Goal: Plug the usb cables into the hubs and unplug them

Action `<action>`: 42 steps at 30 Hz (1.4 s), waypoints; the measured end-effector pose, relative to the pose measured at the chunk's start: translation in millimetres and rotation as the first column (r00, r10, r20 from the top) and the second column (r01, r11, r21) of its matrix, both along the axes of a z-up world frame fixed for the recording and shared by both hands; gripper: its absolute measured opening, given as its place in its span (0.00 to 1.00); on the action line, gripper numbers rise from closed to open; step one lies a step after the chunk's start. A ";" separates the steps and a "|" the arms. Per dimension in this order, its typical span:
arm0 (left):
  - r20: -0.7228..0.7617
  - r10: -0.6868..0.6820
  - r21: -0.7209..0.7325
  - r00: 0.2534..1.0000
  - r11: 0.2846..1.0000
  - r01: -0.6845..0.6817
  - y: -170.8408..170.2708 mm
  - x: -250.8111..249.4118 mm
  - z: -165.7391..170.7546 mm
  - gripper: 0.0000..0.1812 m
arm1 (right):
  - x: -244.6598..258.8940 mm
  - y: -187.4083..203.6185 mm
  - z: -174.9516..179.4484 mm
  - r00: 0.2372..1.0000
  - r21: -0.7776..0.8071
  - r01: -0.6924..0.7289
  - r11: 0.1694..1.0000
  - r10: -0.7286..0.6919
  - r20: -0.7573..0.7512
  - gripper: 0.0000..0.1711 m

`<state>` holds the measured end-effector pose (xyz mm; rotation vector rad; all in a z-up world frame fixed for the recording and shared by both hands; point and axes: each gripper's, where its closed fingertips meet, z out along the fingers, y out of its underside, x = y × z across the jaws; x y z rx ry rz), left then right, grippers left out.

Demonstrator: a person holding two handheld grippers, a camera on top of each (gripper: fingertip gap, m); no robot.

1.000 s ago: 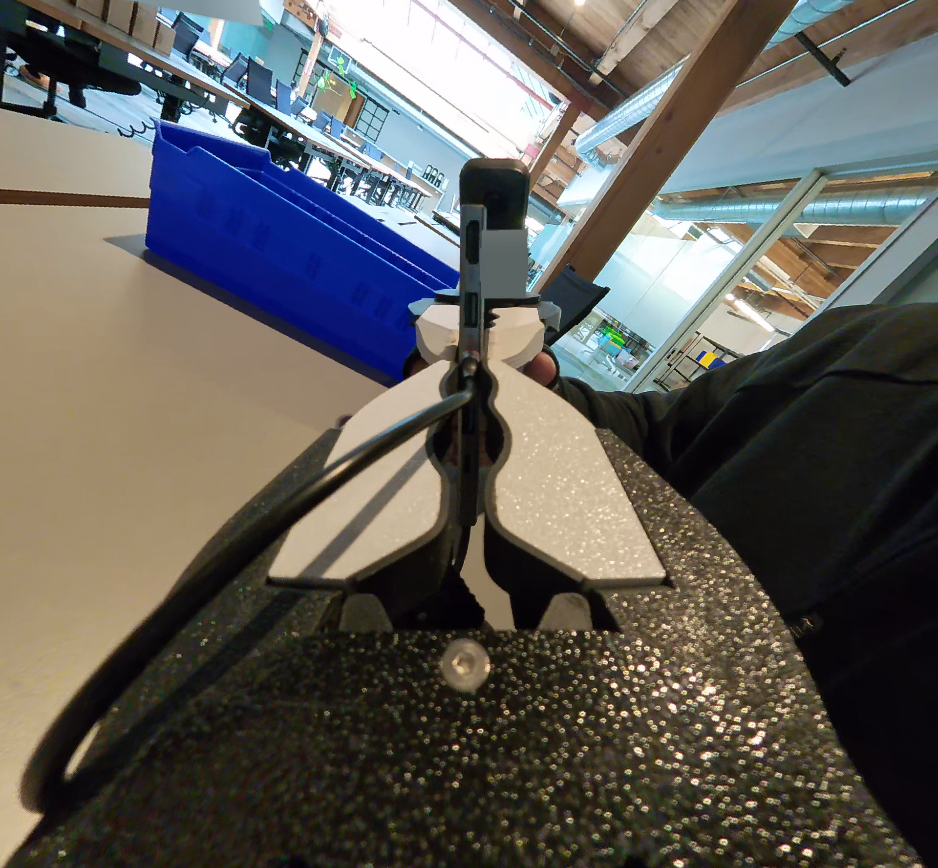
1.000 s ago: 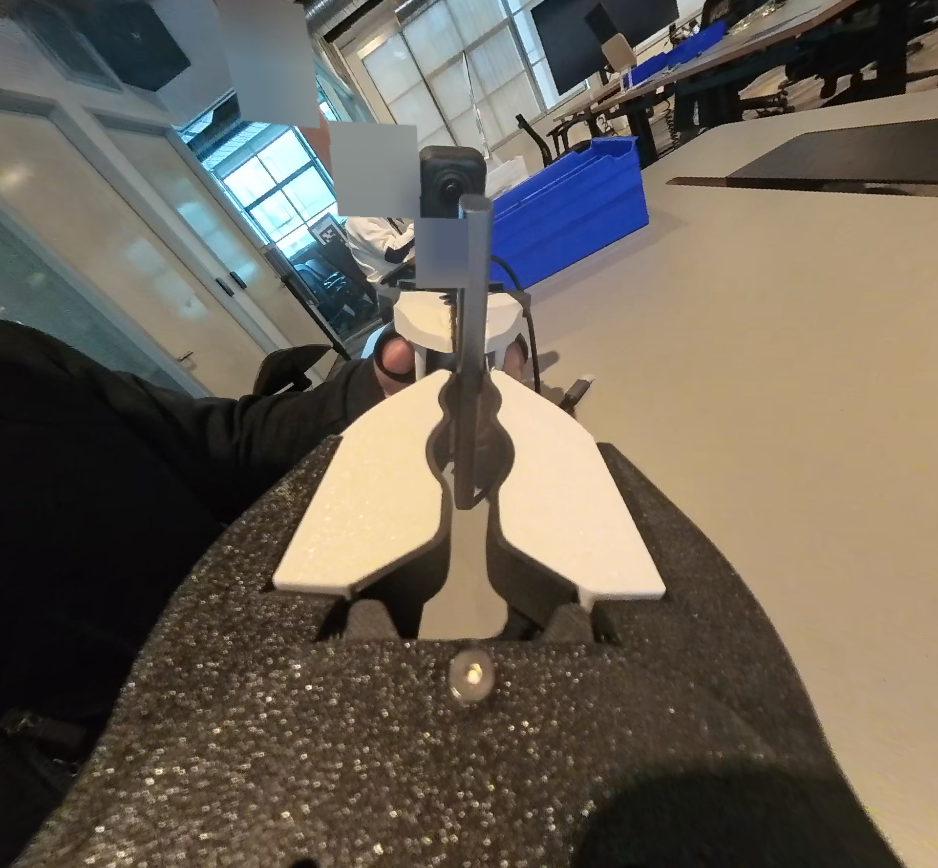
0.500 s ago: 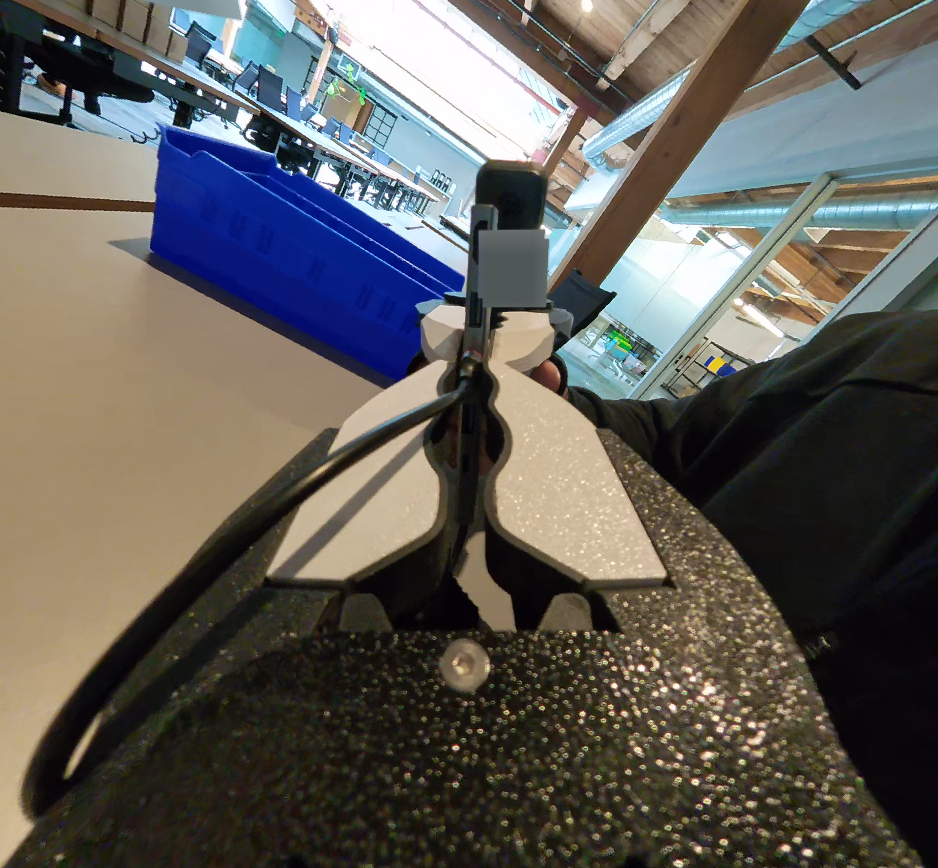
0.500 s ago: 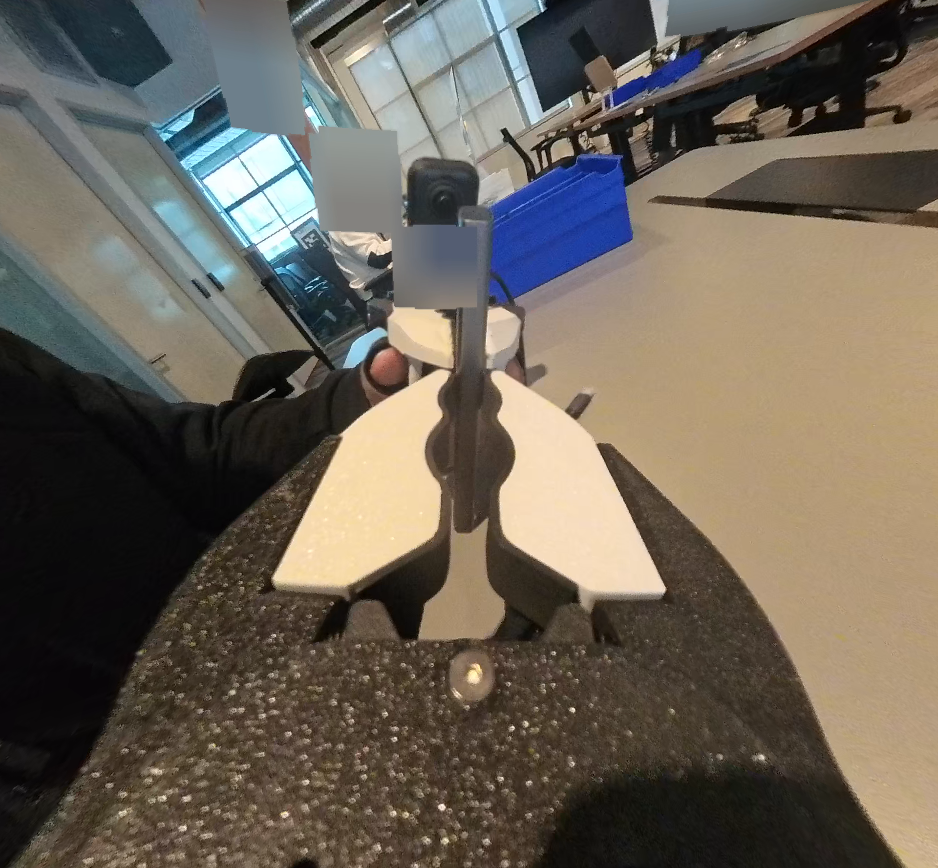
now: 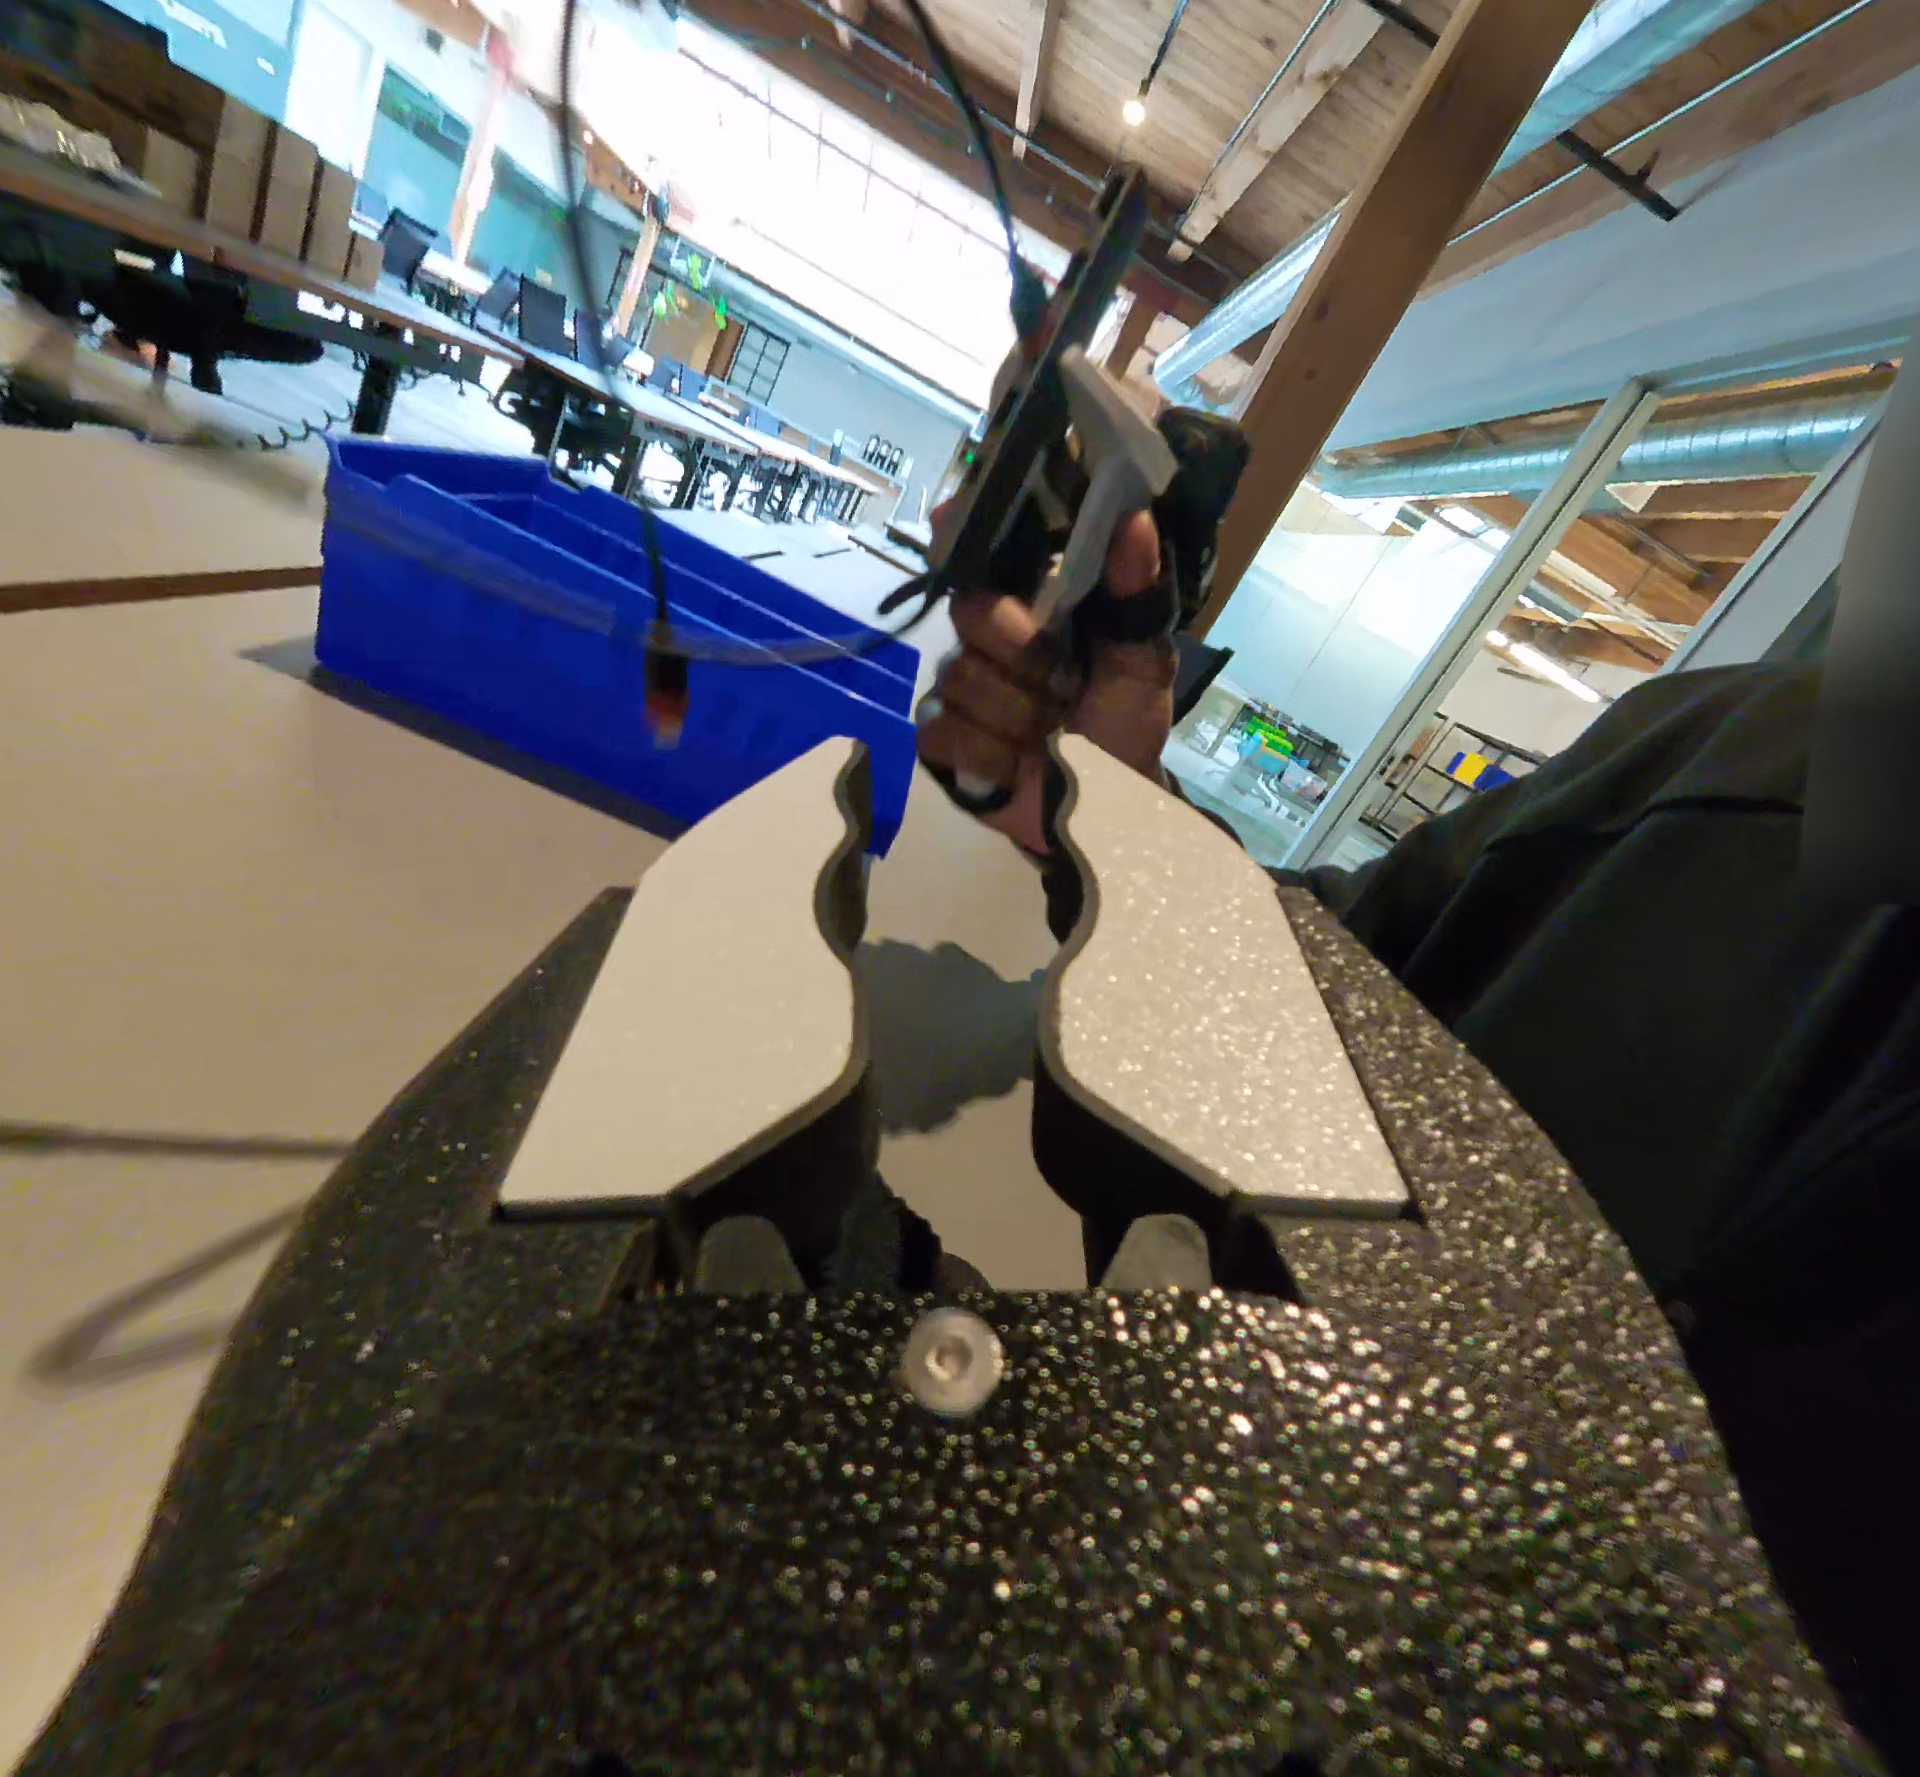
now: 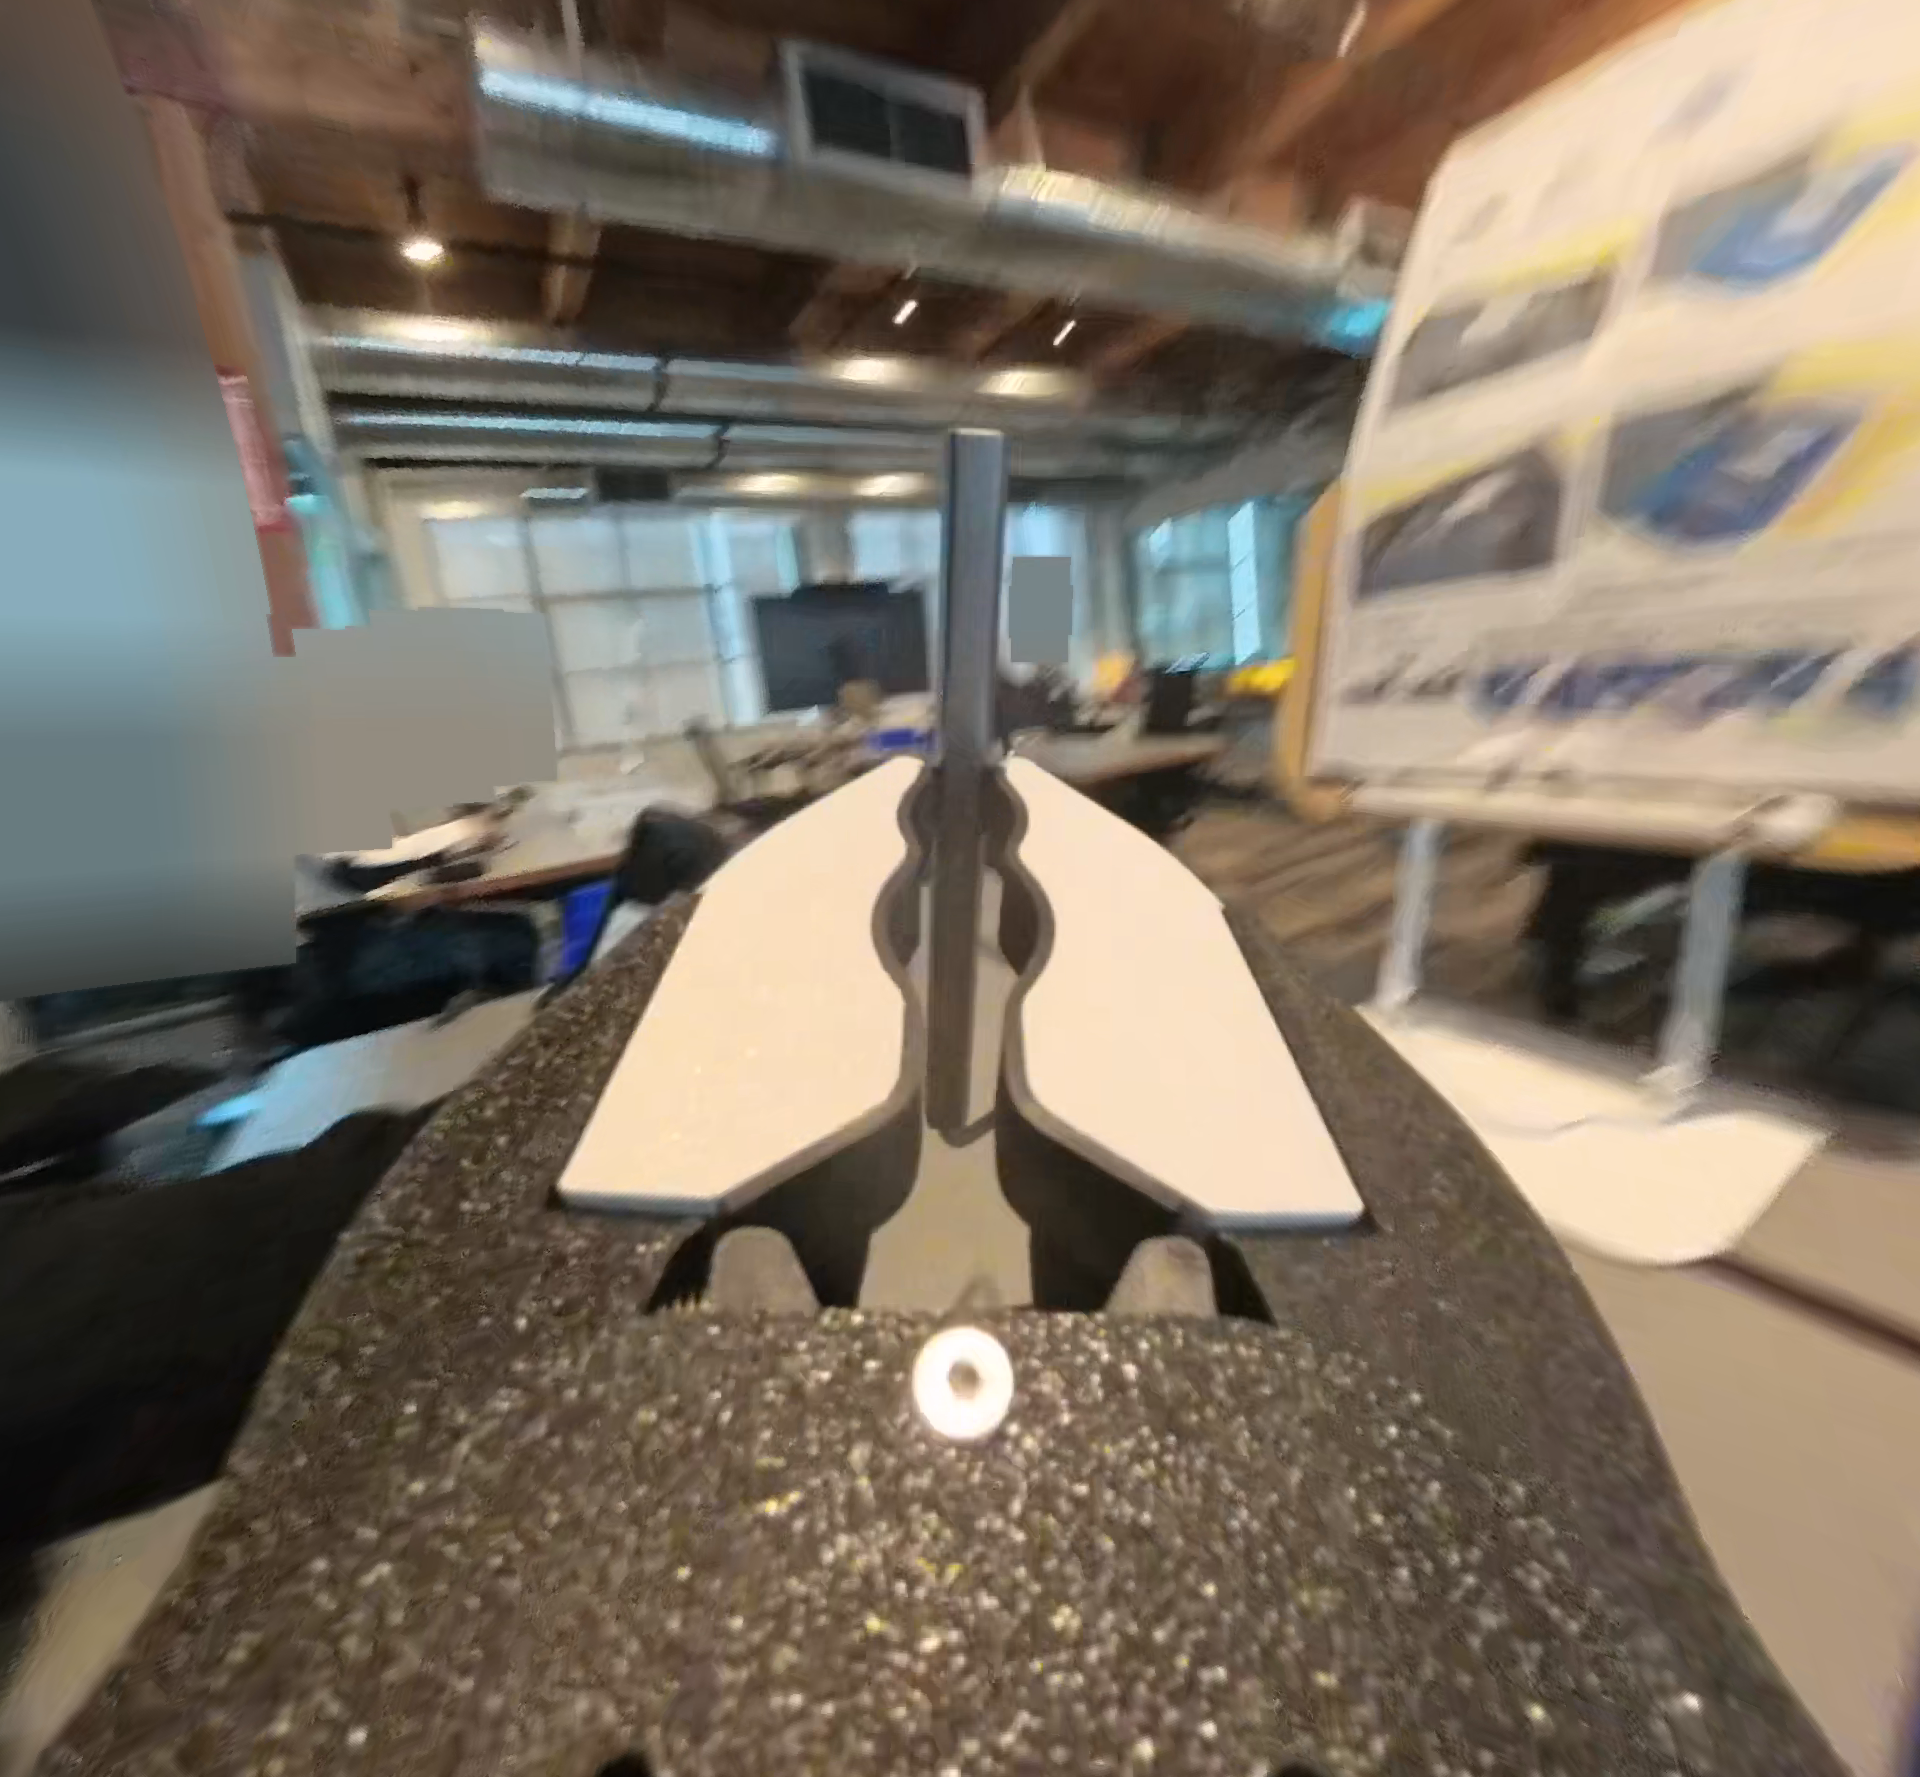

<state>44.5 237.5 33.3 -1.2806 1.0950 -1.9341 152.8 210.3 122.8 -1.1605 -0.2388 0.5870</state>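
Left gripper (image 5: pixel 951 797) spread, empty, right gripper (image 6: pixel 964 782) clamping hub (image 6: pixel 968 688), cable (image 5: pixel 623 273) dangling

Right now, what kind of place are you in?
Probably a big open office or workshop: long rows of desks with chairs, a wooden beam ceiling with metal ducts, and a blue storage bin on the table.

Blue bin (image 5: pixel 582 626), black cable (image 5: pixel 582 169), dark grey hub (image 6: pixel 966 740), beige table (image 5: pixel 208 896)
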 end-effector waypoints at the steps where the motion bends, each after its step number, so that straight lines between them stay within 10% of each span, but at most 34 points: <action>1: 0.010 0.005 -0.004 1.000 1.000 -0.005 1.0 -1.1 2.2 0.16 | 18.8 -9.8 17.4 0.996 0.064 0.090 0.994 -0.091 0.010 0.06; 5: 0.012 0.023 -0.010 1.000 1.000 -0.023 3.5 -0.5 2.0 0.15 | 106.5 -49.1 60.2 0.885 0.189 0.448 0.874 -0.464 0.046 0.06; 10: -0.026 0.025 -0.022 0.999 0.999 -0.026 3.8 7.0 -10.1 0.14 | 193.7 -41.3 15.3 0.673 0.008 0.718 0.695 -0.698 0.246 0.05; 21: -0.046 0.041 -0.032 0.998 0.999 -0.043 7.9 8.7 -16.0 0.13 | 239.9 10.8 -137.5 0.499 -0.342 0.857 0.385 -0.461 0.734 0.06; 42: -0.065 0.087 -0.019 0.994 0.996 -0.088 17.2 8.3 -20.9 0.13 | 230.4 4.6 -153.8 0.473 -0.391 0.876 0.282 -0.350 0.808 0.26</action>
